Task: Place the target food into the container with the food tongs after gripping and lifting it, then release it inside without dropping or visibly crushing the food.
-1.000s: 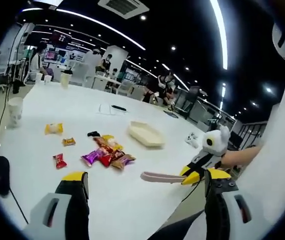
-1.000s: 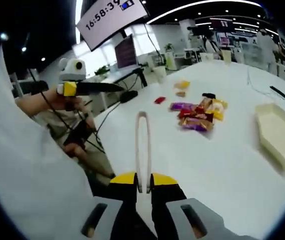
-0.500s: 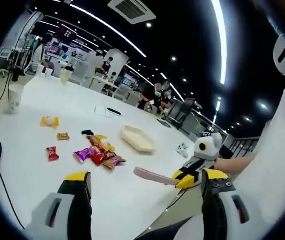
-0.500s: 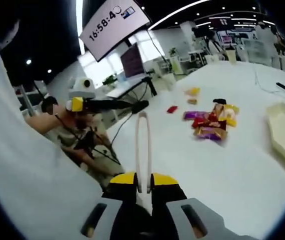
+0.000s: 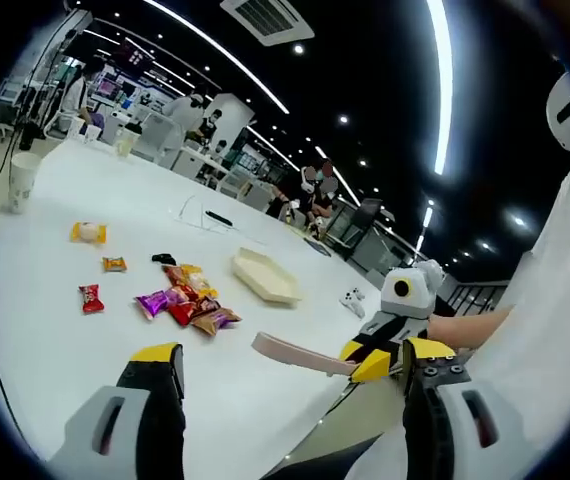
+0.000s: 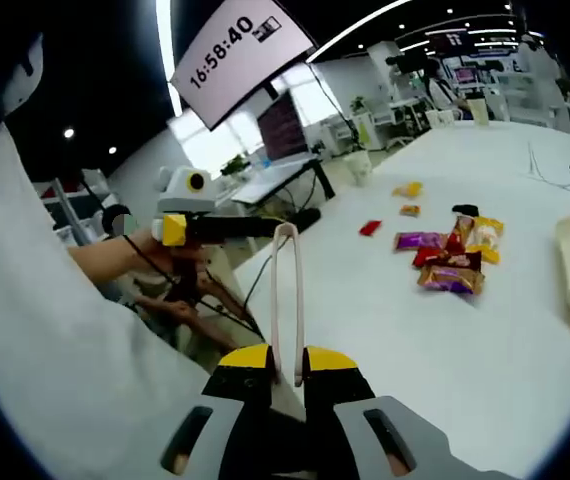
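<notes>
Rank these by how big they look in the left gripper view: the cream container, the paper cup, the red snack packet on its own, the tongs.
1. Tongs, though nearest the camera.
2. Cream container.
3. Paper cup, unsure against the container since it stands farther off.
4. Red snack packet.

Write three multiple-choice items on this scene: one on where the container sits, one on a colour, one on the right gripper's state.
1. Where is the cream container?
A. On the white table, beyond the snack pile
B. On the floor
C. In the left gripper

2. What colour are the food tongs?
A. Black
B. Pale pink
C. Green

3. What is the right gripper doing?
A. Open, empty
B. Holding a cup
C. Shut on the food tongs

Answers: 1 A, it rests on the tabletop; 2 B, the arms look pale pink; 3 C, its jaws clamp the tongs' base.
</notes>
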{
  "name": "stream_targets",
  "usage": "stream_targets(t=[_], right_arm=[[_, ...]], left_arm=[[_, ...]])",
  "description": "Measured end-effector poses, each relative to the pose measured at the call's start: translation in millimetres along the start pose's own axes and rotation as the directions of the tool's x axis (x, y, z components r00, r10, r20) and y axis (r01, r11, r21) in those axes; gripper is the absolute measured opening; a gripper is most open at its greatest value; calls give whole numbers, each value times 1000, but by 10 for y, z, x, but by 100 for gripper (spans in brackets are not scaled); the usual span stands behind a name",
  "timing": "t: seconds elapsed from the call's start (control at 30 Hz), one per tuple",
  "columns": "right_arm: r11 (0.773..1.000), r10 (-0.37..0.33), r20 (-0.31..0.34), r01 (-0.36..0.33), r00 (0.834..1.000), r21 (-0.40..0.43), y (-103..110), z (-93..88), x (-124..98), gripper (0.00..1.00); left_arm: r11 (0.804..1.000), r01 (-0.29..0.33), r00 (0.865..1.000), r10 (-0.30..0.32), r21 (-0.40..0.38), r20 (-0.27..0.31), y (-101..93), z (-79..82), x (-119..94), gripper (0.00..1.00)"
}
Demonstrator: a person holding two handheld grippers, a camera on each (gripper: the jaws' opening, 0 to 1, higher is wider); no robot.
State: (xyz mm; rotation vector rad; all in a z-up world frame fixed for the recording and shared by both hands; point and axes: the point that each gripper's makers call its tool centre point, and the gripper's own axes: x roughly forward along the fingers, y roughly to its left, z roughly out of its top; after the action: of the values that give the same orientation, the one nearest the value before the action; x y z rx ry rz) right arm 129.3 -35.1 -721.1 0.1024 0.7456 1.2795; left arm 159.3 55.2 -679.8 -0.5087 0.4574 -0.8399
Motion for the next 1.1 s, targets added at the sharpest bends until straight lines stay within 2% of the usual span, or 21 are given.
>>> stream_targets(t=[0.13,0.23,0.27,0.4,0.53,0.63,0.67,0.73,0.77,0.93,1.1], right_arm=[[1000,25,31,-25,999,9,26,147,23,9],[998,58,32,-57,998,-11,97,219,65,10],[997,73,31,-72,997,-22,138,237,79,10],[994,107,31,-106,994,-32,244,271,109,10],[990,138,28,-137,990,-33,351,269,131,10],[986,165,19,-164,986,-34,426,247,135,10],[985,170,16,-169,985,-32,441,237,132,10],[983,180,11,-180,984,-18,469,218,131,10],[983,185,12,-185,983,-15,480,217,132,10],[975,223,10,-223,975,12,555,234,137,10],[967,254,-1,-254,967,29,581,268,169,10]], left_arm=[[1000,10,1000,-9,-16,22,24,12,-1,90],[990,100,987,-86,-96,138,-142,246,-22,89],[989,112,984,-97,-95,153,-157,281,-33,87],[994,88,989,-80,-63,128,-109,239,-24,87],[991,108,991,-102,-72,92,-126,103,-17,87],[987,133,988,-126,-86,86,-168,29,-8,85],[976,185,977,-171,-113,129,-236,65,-16,82],[945,255,957,-217,-203,191,-295,104,-38,73],[944,260,954,-219,-202,206,-280,104,-40,70],[938,278,950,-237,-206,205,-311,23,6,70],[930,323,941,-296,-178,162,-474,-56,62,54]])
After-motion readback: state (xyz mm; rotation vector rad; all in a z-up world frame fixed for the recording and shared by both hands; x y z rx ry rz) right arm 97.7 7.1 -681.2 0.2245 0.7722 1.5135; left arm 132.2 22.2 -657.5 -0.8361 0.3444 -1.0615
